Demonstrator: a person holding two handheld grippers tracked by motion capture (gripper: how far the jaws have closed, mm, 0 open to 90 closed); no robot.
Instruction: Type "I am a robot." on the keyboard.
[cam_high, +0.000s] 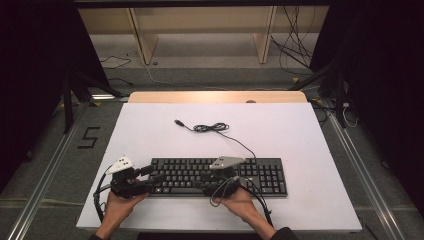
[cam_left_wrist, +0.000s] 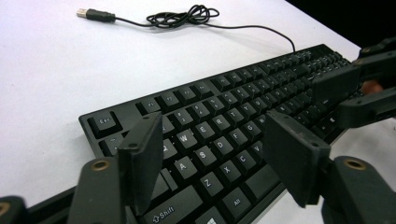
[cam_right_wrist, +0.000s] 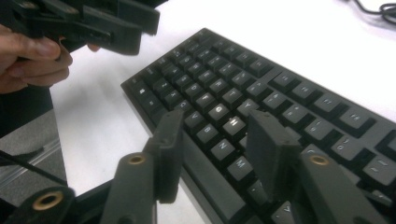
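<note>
Grey floor (cam_high: 210, 75), wooden shelf frame (cam_high: 202, 30), loose cables (cam_high: 295, 50), dark surroundings

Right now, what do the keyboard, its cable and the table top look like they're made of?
Keyboard: probably matte black plastic, with molded keycaps and printed white legends.
Cable: thin, black and flexible, likely rubber or plastic sheathed, with a shiny metal plug.
Table top: smooth, flat white surface, possibly laminate or painted board; a wood-toned strip runs along its far edge.

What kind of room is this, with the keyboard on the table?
Probably a lab or workshop set up for recording. A white table holds just a black keyboard with its cable unplugged, dark curtains hang at the sides, and loose wires trail over the floor behind.
</note>
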